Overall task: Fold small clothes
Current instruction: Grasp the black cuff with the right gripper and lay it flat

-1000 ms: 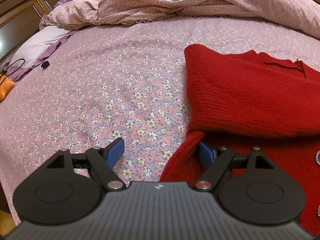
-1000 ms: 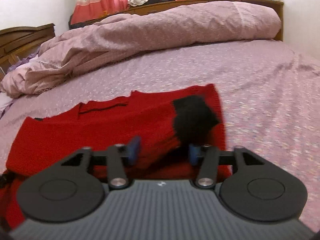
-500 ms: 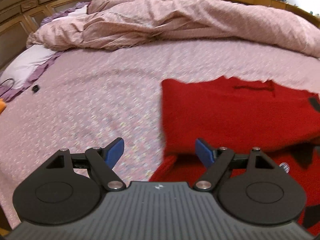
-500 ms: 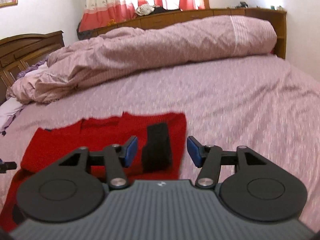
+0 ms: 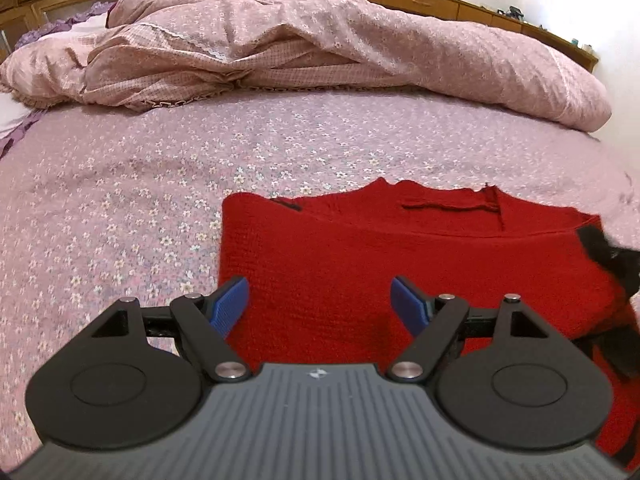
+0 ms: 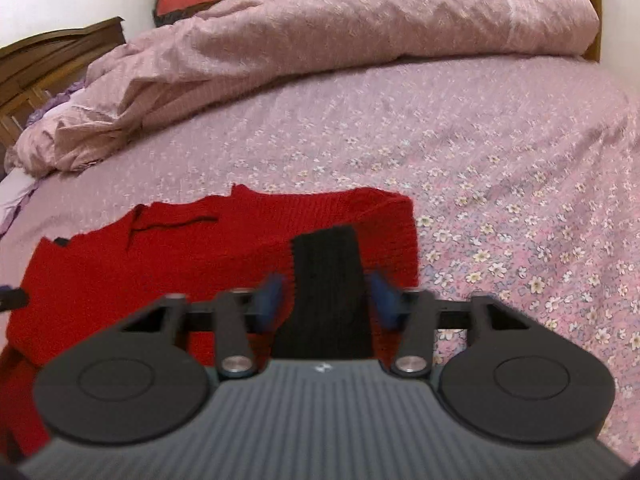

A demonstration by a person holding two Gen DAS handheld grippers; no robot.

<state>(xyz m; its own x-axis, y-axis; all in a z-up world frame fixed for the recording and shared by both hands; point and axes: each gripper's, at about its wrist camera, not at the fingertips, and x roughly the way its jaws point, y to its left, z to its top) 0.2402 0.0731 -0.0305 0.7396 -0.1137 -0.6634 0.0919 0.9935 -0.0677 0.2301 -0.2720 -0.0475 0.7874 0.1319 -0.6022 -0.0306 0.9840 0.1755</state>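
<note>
Each hand-held gripper (image 5: 320,304): ribbed grey body, black round-lobed linkage arms, silver pivot screws, blue ribbed pads (image 5: 230,304)

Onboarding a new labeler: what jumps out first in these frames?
The red knit sweater, spread flat on the pink floral bedsheet, dominates both views. Its black cuff sits between the right gripper pads, which have just been closing. A rumpled pink duvet is heaped along the bed's far side.
</note>
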